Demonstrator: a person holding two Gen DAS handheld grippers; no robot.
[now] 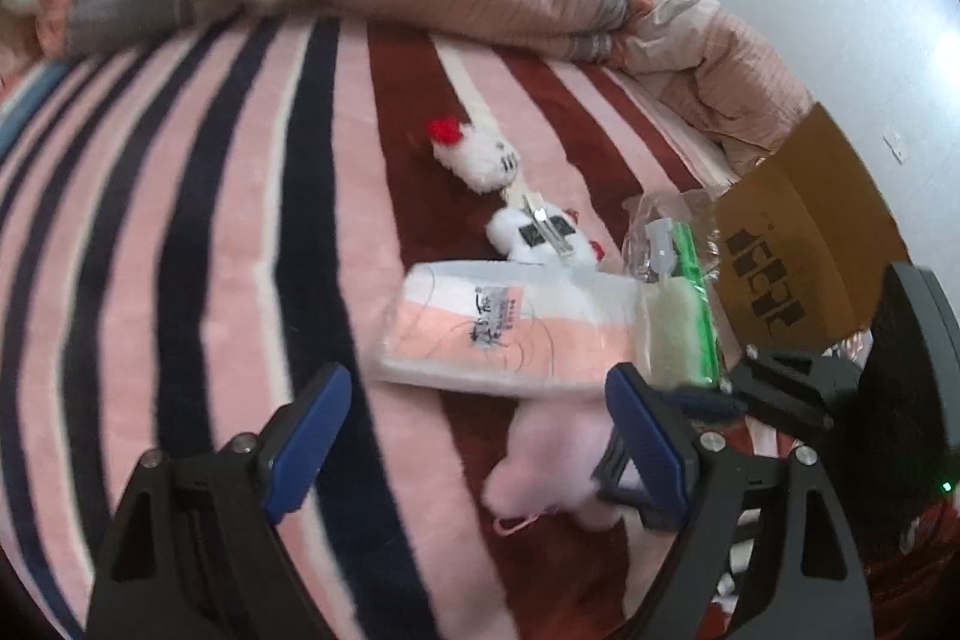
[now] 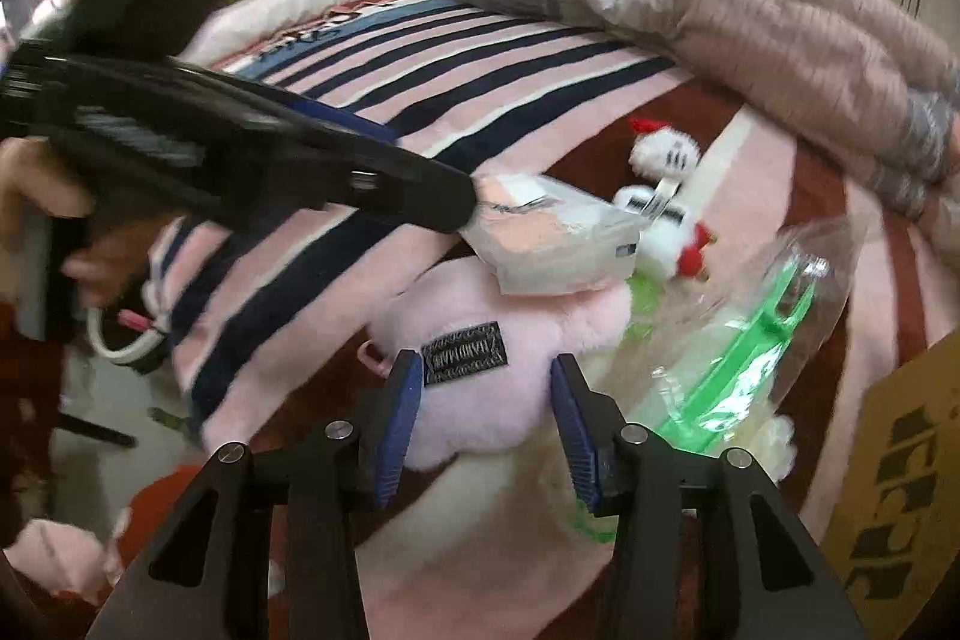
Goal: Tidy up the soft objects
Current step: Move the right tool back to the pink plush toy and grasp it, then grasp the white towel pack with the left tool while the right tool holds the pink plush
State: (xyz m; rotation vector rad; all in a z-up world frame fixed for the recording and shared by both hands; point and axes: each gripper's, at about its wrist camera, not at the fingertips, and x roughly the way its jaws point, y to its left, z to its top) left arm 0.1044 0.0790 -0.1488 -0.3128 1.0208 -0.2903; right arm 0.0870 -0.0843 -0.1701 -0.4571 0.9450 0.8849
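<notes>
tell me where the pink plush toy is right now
In the right wrist view the pink plush toy lies low centre on the striped blanket, between the right hand-held gripper fingers.

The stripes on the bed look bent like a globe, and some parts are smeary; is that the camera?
Yes. Left wrist view: the lens bows the striped blanket into arcs, and the pink plush is smeared by blur. Right wrist view: the same curving; the clear plastic bag shows glare, and the left gripper is blurred.

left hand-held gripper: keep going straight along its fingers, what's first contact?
Probably the packaged pink-and-white towel, which lies just beyond the open left hand-held gripper along that line. The pink plush toy sits lower, by the right-side finger, and could be brushed first; the blurred fisheye view leaves depth unclear.
</notes>
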